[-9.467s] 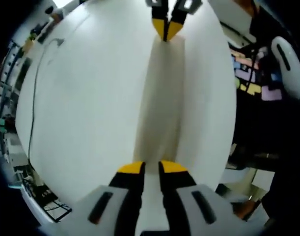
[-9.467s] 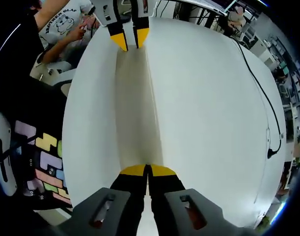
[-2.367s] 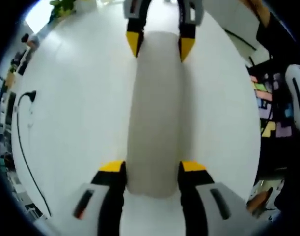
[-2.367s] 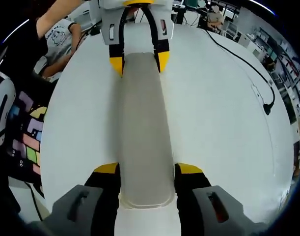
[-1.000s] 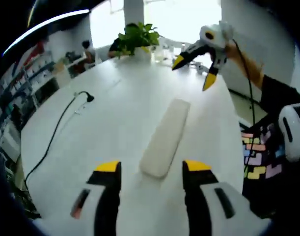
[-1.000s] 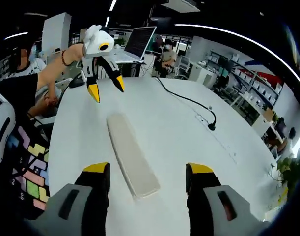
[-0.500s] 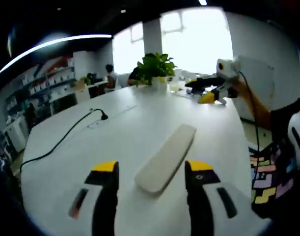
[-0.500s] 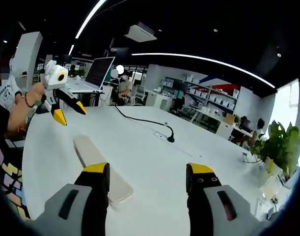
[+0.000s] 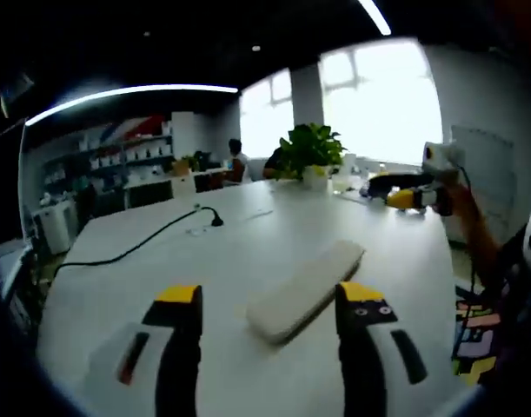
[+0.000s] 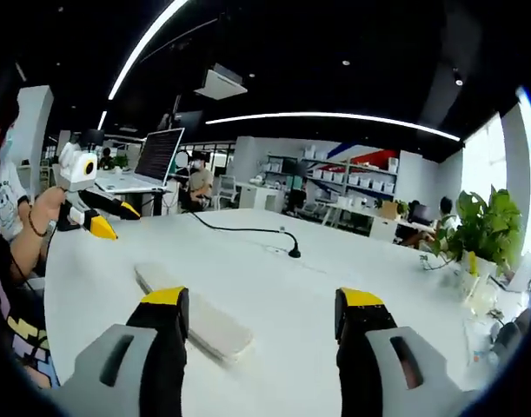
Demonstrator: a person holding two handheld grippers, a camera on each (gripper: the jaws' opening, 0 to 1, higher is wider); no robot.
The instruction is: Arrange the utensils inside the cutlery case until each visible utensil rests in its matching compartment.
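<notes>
A long, closed beige cutlery case [image 9: 304, 291] lies flat on the white table [image 9: 161, 278]; no utensils show. My left gripper [image 9: 269, 297] is open and held above the table, with the case's near end showing between its jaws but not gripped. In the right gripper view the case [image 10: 195, 320] lies ahead to the left, and my right gripper [image 10: 263, 300] is open with nothing in it. The right gripper [image 9: 406, 196] appears at the far right of the left gripper view, held by a hand. The left gripper [image 10: 93, 217] hovers past the case's far end, jaws apart.
A black cable [image 9: 152, 241] with a plug end [image 10: 293, 254] runs across the table [image 10: 352, 269]. A potted plant [image 9: 310, 155] stands at the far edge, near the corner by the plant [image 10: 482, 228]. An open laptop [image 10: 152, 161] sits behind. People sit in the background.
Both grippers let go of the case's ends, opened, and lifted away. Both cameras have tilted up toward level, so the room now shows behind the table.
</notes>
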